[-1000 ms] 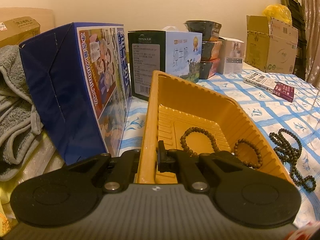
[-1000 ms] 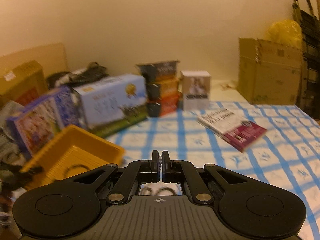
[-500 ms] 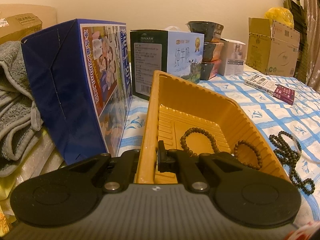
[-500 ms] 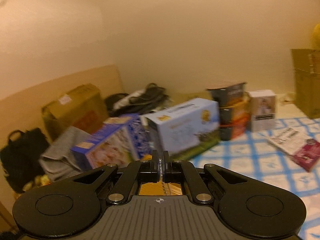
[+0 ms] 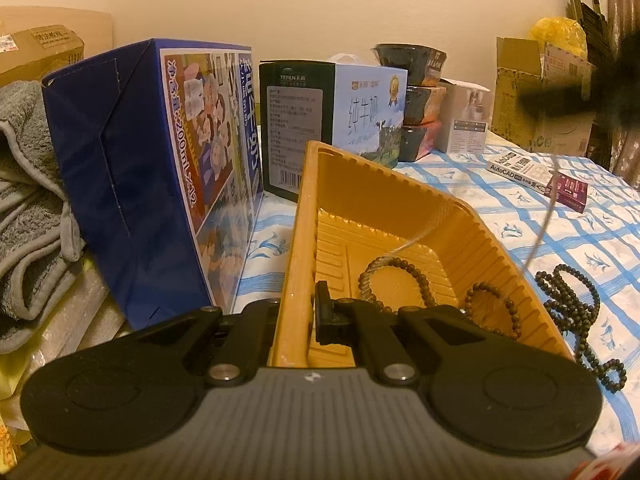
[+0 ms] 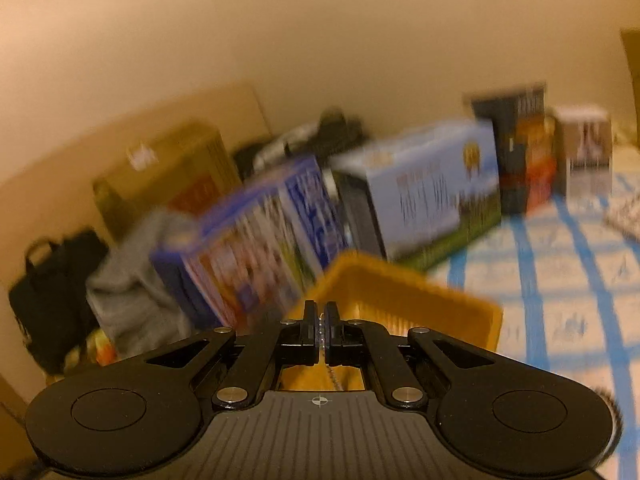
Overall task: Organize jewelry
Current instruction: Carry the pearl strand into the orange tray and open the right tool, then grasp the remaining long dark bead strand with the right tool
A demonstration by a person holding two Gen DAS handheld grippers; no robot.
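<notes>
A yellow ribbed tray (image 5: pixel 400 184) sits on the blue-checked cloth. My left gripper (image 5: pixel 298 316) is shut on its left wall, one finger inside and one outside. Two brown bead bracelets (image 5: pixel 416 276) (image 5: pixel 490 287) lie in the tray. A long dark bead necklace (image 5: pixel 572 300) lies on the cloth to the right of it. My right gripper (image 6: pixel 321 320) is shut on a thin silver chain (image 6: pixel 332 376) and hovers above the tray (image 6: pixel 400 288). In the left wrist view the chain (image 5: pixel 550 208) hangs from a dark blur at top right, and its lower end reaches into the tray.
A blue carton (image 5: pixel 132 168) and a milk box (image 5: pixel 340 120) stand close behind and left of the tray. Grey towels (image 5: pixel 24 200) lie at far left. Stacked bowls (image 5: pixel 416 108), a white box (image 5: pixel 466 120), a cardboard box (image 5: pixel 536 92) and a book (image 5: pixel 536 172) sit further back.
My right gripper has swung left and a little down, from over the cloth to above the tray. The chain now shows in the left wrist view. The left gripper has kept still.
</notes>
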